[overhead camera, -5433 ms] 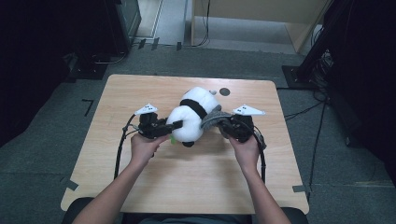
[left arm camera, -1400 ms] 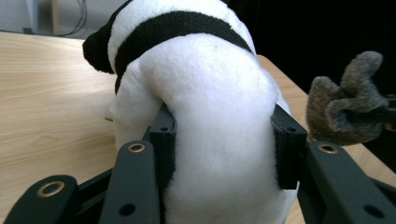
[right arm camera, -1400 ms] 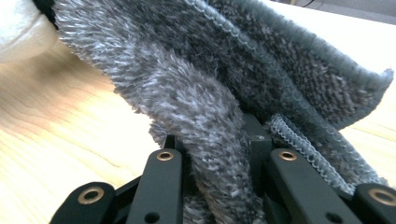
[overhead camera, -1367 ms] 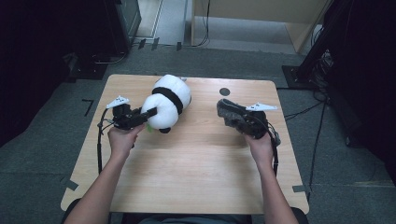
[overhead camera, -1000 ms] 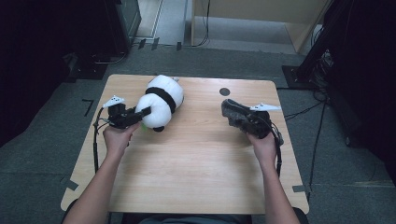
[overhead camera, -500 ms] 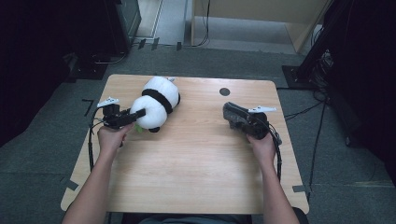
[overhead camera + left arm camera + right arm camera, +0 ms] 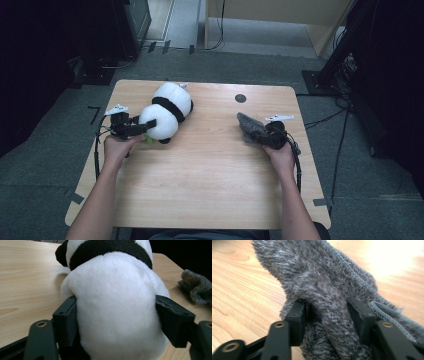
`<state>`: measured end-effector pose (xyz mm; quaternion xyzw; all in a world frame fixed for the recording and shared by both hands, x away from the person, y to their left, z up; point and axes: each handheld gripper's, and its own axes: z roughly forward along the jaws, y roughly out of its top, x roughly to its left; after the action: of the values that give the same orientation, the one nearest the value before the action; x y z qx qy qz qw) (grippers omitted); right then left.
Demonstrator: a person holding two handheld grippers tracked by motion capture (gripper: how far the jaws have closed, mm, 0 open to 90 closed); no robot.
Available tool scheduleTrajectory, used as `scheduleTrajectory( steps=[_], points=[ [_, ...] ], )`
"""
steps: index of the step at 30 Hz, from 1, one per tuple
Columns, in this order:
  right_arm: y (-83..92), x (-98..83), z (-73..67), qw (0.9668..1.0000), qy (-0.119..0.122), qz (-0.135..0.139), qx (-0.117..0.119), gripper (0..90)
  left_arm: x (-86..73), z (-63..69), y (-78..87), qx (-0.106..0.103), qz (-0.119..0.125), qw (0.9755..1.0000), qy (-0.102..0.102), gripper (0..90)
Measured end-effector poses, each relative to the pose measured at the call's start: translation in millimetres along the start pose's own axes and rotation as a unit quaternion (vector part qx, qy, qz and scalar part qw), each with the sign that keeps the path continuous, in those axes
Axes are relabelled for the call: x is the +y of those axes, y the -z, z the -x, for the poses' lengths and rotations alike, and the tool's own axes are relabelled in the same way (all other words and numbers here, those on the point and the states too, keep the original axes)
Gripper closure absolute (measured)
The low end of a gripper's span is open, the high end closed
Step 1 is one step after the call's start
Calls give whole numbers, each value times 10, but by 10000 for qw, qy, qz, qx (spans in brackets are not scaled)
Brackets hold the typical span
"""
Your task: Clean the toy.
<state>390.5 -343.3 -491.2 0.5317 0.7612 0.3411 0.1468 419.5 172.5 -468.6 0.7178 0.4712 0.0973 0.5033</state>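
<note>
On the worktop (image 7: pixel 210 175), left half: panda plush (image 7: pixel 165 112) lying on its side, white rear between the jaws of left hand-held gripper (image 7: pixel 145 127); jaws just been opening, pads flanking the plush, hardly pressing. Right half, well apart: grey fuzzy cloth (image 7: pixel 250 128) bunched on the wood, a fold between the jaws of right hand-held gripper (image 7: pixel 260 136); jaws also just been opening, gap visible beside the left pad, grip released.

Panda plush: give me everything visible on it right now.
The panda plush is white fleece with a black band across its middle and a black ear or limb near it. It lies on its side at the left of the wooden table. The left hand-held gripper has just been opening; the plush's rounded white end sits between the jaws.
</note>
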Motion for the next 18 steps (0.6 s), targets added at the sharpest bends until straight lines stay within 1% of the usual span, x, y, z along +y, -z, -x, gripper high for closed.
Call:
scheduleTrajectory(
  steps=[1, 3, 5, 7, 9, 11, 13, 14, 15, 16, 17, 18],
  points=[
    [-11, -4, 0, 10000, -2, -59, -22, 512, 8, 2, 1, 42, -7, 10000, -14, 205],
    [-11, -3, 6, 10000, -22, -88, -9, 504, 39, 7, 19, 163, 10, 9999, -37, 189],
    [5, 2, 9, 10000, -47, -26, 18, 470, 57, 5, 41, 239, 53, 9997, -70, 188],
    [27, 8, 9, 10000, -65, 21, 68, 424, 73, -3, 66, 301, 120, 9995, -43, 189],
    [59, 19, -5, 10000, -40, 65, 52, 391, 89, 0, 91, 389, 186, 9991, -36, 202],
    [91, 29, -17, 9999, -23, 119, 85, 366, 106, 4, 126, 320, 228, 9992, -34, 203],
    [131, 41, -36, 9998, -41, 161, 143, 364, 121, 14, 163, 245, 273, 9993, -1, 198],
    [151, 47, -50, 9998, -20, 170, 134, 363, 125, 20, 177, 222, 293, 9993, -8, 178],
    [166, 53, -66, 9997, -5, 193, 142, 363, 130, 31, 185, 263, 298, 9992, -6, 121],
    [182, 57, -83, 9997, 6, 204, 149, 364, 133, 36, 190, 236, 280, 9993, 3, 45],
    [194, 61, -97, 9996, 44, 214, 154, 364, 134, 36, 198, 152, 267, 9995, 18, 3],
    [207, 65, -112, 9996, 58, 218, 160, 364, 136, 41, 202, 107, 249, 9996, 35, 1]
  ],
)
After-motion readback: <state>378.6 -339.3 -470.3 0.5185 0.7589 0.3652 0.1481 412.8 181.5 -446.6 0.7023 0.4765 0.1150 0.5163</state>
